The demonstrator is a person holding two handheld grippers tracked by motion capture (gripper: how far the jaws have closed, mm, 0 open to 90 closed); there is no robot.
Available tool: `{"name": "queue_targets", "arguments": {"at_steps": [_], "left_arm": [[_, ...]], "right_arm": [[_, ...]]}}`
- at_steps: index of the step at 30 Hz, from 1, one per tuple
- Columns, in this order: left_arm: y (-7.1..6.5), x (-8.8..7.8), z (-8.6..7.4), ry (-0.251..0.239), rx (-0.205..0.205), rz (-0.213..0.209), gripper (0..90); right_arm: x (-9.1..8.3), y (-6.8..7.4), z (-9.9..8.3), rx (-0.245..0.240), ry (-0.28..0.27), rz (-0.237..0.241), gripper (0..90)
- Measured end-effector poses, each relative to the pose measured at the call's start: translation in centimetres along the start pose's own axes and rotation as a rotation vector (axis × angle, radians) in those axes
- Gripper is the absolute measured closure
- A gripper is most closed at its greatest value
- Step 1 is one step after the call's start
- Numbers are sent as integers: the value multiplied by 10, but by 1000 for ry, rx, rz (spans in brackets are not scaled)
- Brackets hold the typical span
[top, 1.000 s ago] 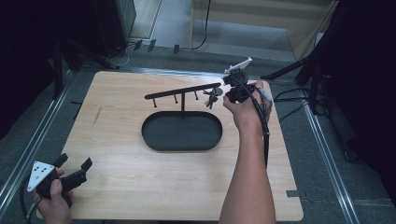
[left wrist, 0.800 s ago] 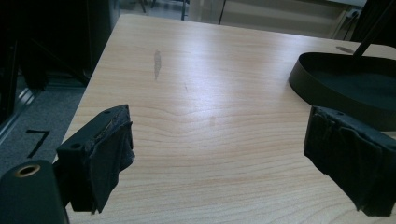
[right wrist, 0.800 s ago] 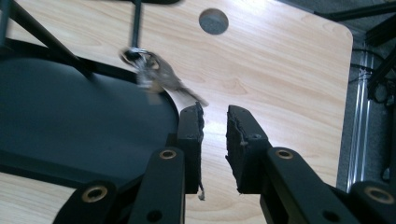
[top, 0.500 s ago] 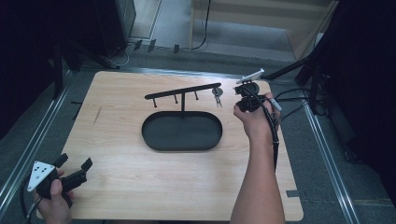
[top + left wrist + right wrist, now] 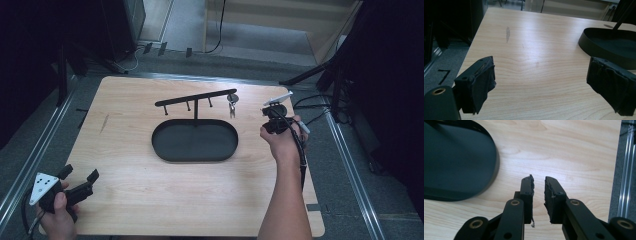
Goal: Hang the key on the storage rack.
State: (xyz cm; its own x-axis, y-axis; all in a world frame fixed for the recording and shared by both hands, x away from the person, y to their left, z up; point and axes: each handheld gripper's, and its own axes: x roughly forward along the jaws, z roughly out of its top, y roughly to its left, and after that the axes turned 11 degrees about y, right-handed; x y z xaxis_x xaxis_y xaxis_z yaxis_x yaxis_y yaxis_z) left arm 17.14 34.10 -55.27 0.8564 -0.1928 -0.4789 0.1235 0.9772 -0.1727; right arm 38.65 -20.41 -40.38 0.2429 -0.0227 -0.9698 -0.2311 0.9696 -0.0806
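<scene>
at the right end of the black metal rack bar, a small bunch of silver keys hung from the last hook, above the wooden table and just past the right rim of the black oval tray that formed the rack's base. the right gripper hovered to the right of that tray, apart from the keys, its jaws nearly clenched with a narrow gap and nothing between them; in the right gripper view the right gripper's pads faced bare wood beside the tray. the left gripper rested near the table's front left corner, well away from the tray, jaws released wide and empty, as the left gripper view showed.

judging from this, the keys looked lightly hooked. a brush from the hand or its trailing cable against the bar could swing them off, or tip the slim stand. any return reach would have to clear the bar's tip.

nothing else stood on the table; a dark smear marked the wood left of the tray.
</scene>
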Motion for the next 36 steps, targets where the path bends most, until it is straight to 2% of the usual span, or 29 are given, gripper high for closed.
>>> {"name": "queue_targets", "arguments": {"at_steps": [4, 5, 6, 9, 11, 15, 20, 21, 22, 24, 27, 28, 31, 36], "left_arm": [[0, 0, 0, -1, -1, -1, 84], [0, 0, 0, 0, -1, -1, 84], [0, 0, 0, 0, -1, -1, 84], [0, 0, 0, 0, -1, -1, 84], [0, 0, 0, -1, -3, -2, 83], [0, 0, 0, 0, -2, -2, 83], [0, 0, 0, 0, -3, -2, 83], [0, 0, 0, 0, -1, -1, 83], [0, 0, 0, 0, 0, -1, 83], [0, 0, 0, 2, 2, 0, 83], [-1, 0, 0, 2, 3, 2, 84], [-1, 0, 0, 3, 3, 3, 83], [-1, 0, 0, 3, 6, 4, 84], [-1, 0, 0, 1, 4, 4, 84]], "right_arm": [[14, -9, -10, 19, 14, 2, 720], [22, -16, -17, 42, 13, 17, 677], [22, -16, -17, 42, 13, 17, 677], [33, -24, -26, 64, -12, 30, 597], [40, -31, -35, 75, -48, 32, 535], [49, -42, -53, 127, -150, 32, 381], [67, -50, -74, 160, -213, 13, 125], [69, -52, -77, 165, -226, 14, 117], [74, -54, -86, 177, -260, 28, 88], [81, -58, -98, 182, -287, 46, 14], [89, -57, -113, 163, -318, 42, 0], [91, -56, -121, 146, -350, 27, 0], [95, -55, -135, 126, -397, 35, 0], [95, -53, -163, 125, -482, 53, 0]]}}
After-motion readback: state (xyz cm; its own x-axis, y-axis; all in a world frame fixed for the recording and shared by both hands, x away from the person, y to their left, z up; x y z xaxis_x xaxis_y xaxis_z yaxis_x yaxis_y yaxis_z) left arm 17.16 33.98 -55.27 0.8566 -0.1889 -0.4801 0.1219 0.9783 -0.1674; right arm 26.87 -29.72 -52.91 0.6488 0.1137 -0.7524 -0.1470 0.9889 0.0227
